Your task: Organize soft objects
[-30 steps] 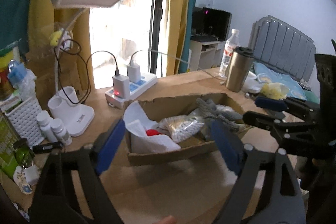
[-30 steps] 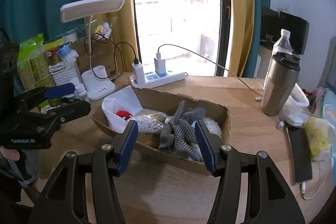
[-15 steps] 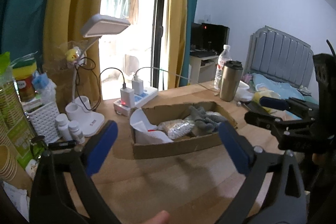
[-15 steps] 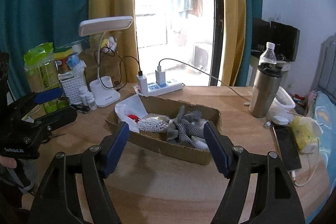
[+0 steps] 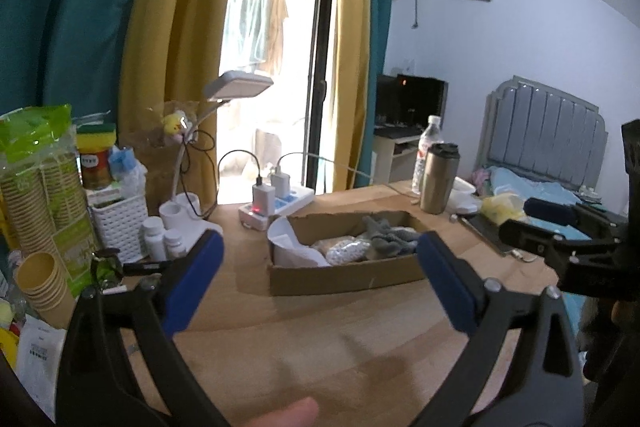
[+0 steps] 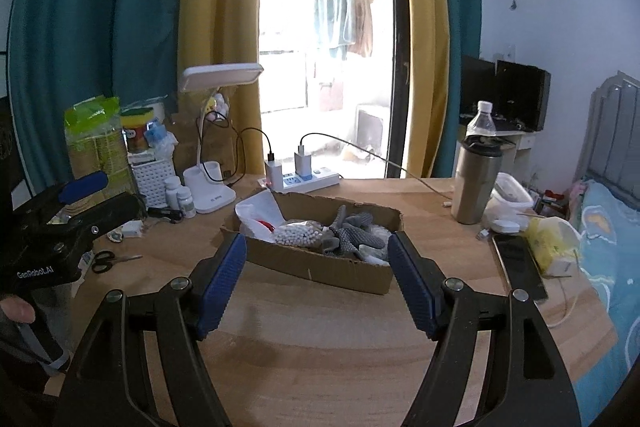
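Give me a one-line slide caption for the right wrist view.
Open right tongs, holding nothing, face a cardboard box of grey socks and a bag of cotton swabs on the wooden desk.

White lettering reading "GenRobot.AI" runs along the black body of the left gripper (image 6: 86,205), seen from the right wrist view; the jar (image 6: 137,131) with the yellow lid carries a printed label too small to make out; the white packet (image 5: 40,351) at the desk edge has print too blurred to read
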The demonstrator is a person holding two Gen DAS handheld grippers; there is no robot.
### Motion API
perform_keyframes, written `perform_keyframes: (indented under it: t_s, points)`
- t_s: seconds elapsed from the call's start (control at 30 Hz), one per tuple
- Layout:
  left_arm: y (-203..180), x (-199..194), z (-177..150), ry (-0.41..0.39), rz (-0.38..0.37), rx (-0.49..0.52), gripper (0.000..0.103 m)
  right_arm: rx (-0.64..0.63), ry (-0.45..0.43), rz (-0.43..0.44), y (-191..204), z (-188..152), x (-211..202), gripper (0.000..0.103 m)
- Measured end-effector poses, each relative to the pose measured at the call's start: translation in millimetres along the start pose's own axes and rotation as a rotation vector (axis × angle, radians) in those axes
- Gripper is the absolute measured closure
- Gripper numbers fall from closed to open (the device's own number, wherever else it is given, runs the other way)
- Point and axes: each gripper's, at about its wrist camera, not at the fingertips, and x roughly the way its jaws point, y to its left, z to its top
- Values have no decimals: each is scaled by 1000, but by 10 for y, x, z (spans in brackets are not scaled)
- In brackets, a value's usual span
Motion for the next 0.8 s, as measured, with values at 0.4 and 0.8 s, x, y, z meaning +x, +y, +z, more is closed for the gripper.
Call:
perform_keyframes:
  t_s: [0.4,0.8]
  points:
    - [-207,-554,24,-92,-19,28,4,12,-90,-49,84,-131,-613,26]
    - [-466,-864,175,-158,-41,84,3,33,-192,-93,7,-74,-1043,26]
